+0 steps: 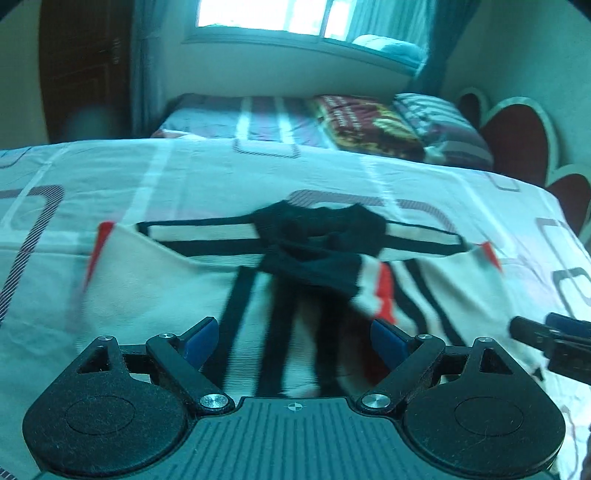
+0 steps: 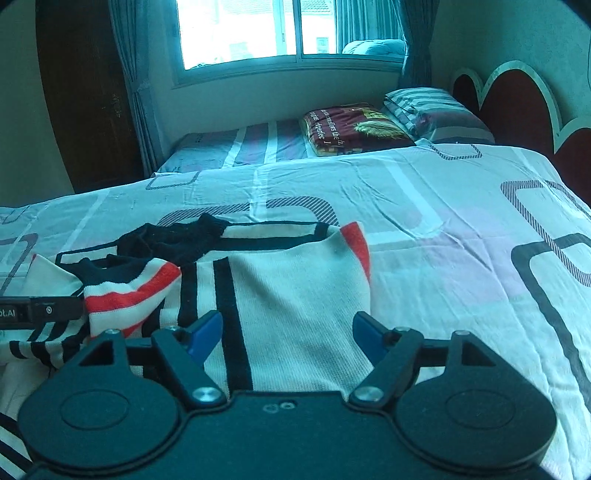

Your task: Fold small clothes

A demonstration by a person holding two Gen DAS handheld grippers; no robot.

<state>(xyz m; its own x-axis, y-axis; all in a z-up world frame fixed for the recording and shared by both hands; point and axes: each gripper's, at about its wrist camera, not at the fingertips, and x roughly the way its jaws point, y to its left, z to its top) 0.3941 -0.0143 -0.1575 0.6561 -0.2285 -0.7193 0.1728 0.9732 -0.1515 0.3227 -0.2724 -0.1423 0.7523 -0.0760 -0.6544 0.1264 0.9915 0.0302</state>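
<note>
A small white knitted sweater (image 1: 155, 295) with black stripes, a black collar (image 1: 317, 225) and red cuffs lies spread on the patterned bed sheet (image 1: 184, 173). One sleeve (image 1: 325, 269) is folded across its chest, and that sleeve's red-striped cuff (image 2: 125, 291) lies near the middle. My left gripper (image 1: 295, 332) hovers open over the sweater's lower middle, with nothing between its blue pads. My right gripper (image 2: 286, 332) is open too, above the sweater's right side (image 2: 295, 288), and it holds nothing. The right gripper's fingers (image 1: 546, 338) show at the left view's right edge.
Behind the bed stands a second bed with a striped pillow (image 2: 436, 110) and a folded dark red blanket (image 2: 354, 127). A red scalloped headboard (image 2: 517, 99) runs along the right. A window (image 2: 251, 33), curtains and a dark wardrobe (image 2: 85, 103) are at the back.
</note>
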